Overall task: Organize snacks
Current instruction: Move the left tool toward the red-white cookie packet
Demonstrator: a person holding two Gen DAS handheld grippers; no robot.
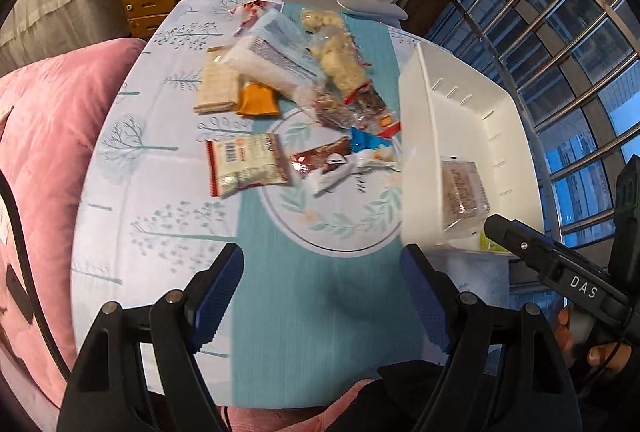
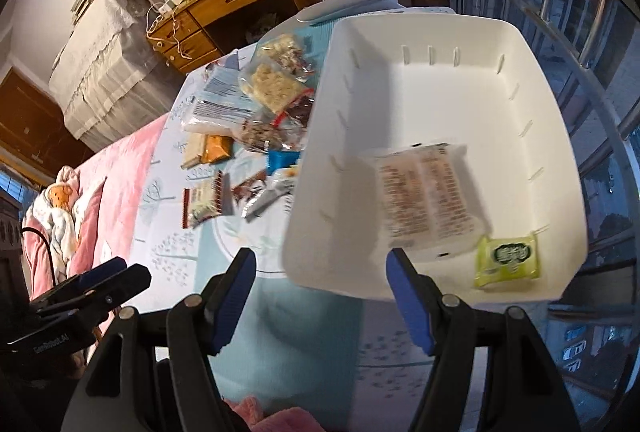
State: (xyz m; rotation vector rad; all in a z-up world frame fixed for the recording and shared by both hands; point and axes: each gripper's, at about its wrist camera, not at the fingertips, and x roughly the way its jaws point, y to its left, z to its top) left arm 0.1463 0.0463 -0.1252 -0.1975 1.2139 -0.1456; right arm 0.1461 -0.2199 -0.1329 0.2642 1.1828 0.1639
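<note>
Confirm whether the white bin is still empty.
No: the white bin already holds a clear-wrapped snack pack and a small green packet.

Landmark: white slotted plastic bin (image 2: 516, 44), standing on the pale tree-print tablecloth (image 1: 160, 200).
Inside the bin: far half bare; near half taken by a clear flat wrapped snack (image 2: 424, 196) and a small green packet (image 2: 506, 261) in the near corner.
Beside the bin, toward the pink quilt (image 1: 48, 136): heap of mixed snack packets (image 1: 304, 80), the nearest touching the bin wall.
Nearer than the heap: bare teal cloth strip (image 1: 300, 296), open for passage.
Beyond the bin: grey chair armrest (image 1: 372, 8).
Outer side of the bin: metal window bars (image 1: 560, 32) close by.
</note>
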